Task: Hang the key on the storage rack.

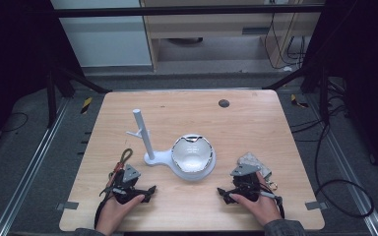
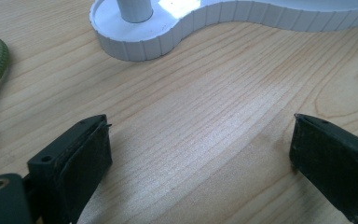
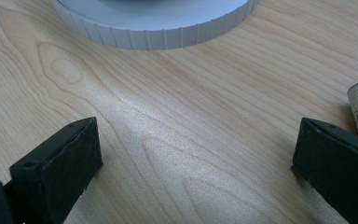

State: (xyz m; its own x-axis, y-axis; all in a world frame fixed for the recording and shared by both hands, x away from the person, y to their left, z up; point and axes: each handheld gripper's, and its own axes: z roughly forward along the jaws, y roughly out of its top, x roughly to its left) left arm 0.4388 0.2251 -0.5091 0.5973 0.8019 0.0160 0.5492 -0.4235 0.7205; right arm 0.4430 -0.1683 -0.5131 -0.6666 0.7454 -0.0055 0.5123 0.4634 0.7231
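A: Your left gripper (image 1: 150, 189) rests on the table (image 1: 256, 118) near its front edge, jaws spread wide, bare wood between them. Confirm?

B: Confirmed in the left gripper view (image 2: 200, 140). Nothing held. Your right gripper (image 1: 221, 191) matches: jaws wide apart, nothing between them (image 3: 196, 149).

A: Where is the stand?

B: The white stand (image 1: 158, 158) sits mid-table between your two grippers and just beyond them, its post (image 1: 142, 130) upright, the bowl (image 1: 192, 153) on its round base.

A: Other items?

B: A green rope (image 1: 124, 156) lies just beyond your left gripper; a dotted cloth (image 1: 250, 160) lies just beside your right one.
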